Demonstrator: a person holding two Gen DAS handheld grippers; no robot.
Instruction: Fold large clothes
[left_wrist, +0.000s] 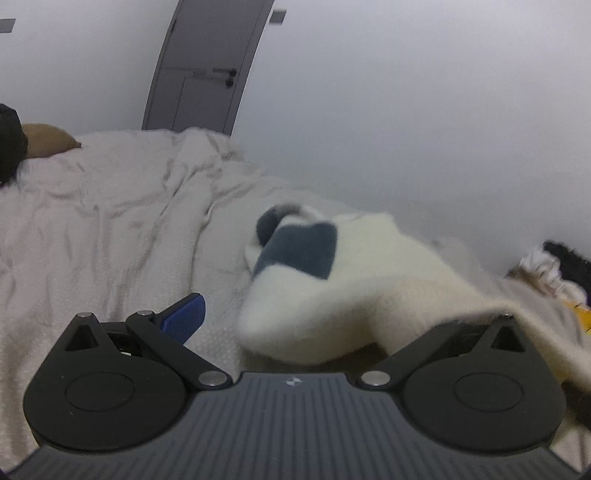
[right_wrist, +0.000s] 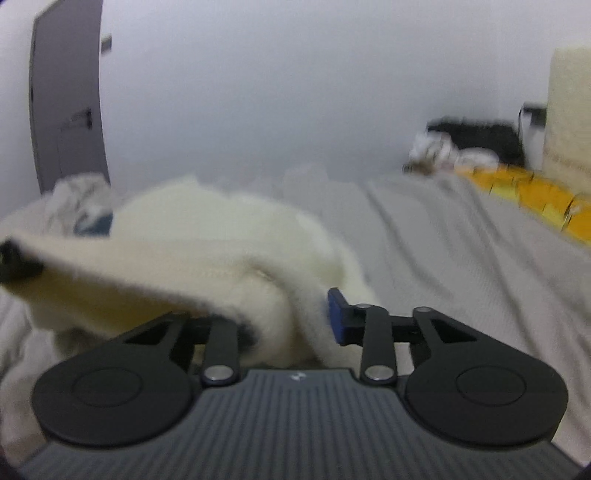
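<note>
Grey bed (left_wrist: 92, 221): left claw (left_wrist: 343, 317) gapes under cream sweater (left_wrist: 369, 258); right view alone shows right claw (right_wrist: 286, 321) pinching it.

Sweater (left_wrist: 354, 280) blurred; hides left claw (left_wrist: 332, 325) rt finger.

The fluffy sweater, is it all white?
No, the cream sweater has a dark blue patch near its top in the left wrist view.

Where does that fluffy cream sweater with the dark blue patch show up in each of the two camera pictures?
Left wrist view: the cream sweater fills centre to right, blue patch facing the camera, draped over the right side of the left hand-held gripper.
Right wrist view: the same sweater lies left of centre, running into the right hand-held gripper.
Shared landmark: the grey door.
</note>
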